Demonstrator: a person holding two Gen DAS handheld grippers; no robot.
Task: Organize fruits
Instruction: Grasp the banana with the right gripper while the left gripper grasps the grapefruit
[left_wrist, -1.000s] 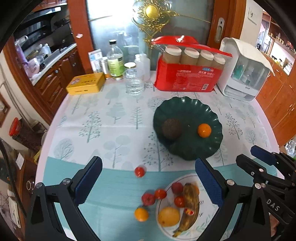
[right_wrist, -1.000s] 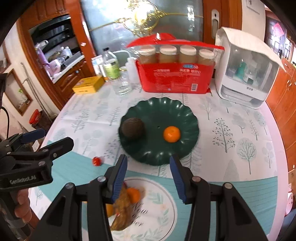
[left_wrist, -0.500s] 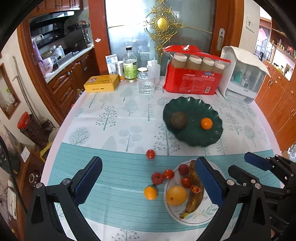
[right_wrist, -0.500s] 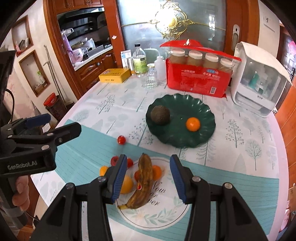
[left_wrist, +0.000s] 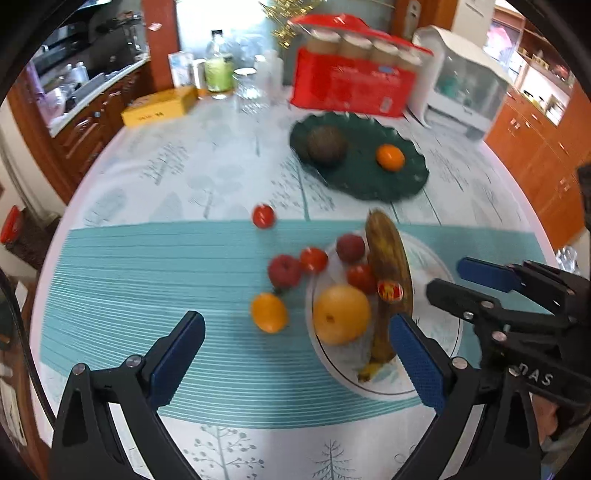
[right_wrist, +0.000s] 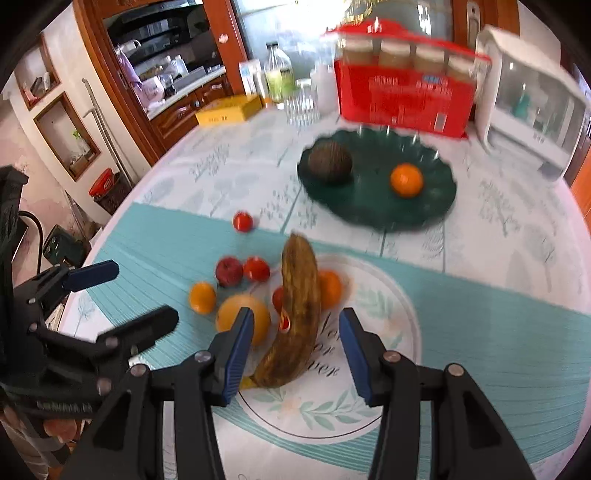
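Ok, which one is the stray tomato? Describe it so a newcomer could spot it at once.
Start at the green plate behind the white plate. On the cloth between them, toward the left, a small red tomato sits alone where the teal stripe begins. The other red fruits crowd against the white plate's rim; this one touches nothing.

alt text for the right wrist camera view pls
The right gripper, jaws open and empty, hangs over a browned banana on a white floral plate with other fruit. Beyond, a dark green scalloped plate holds a brown round fruit and a small orange; one small red tomato sits alone on the tree-print tablecloth.
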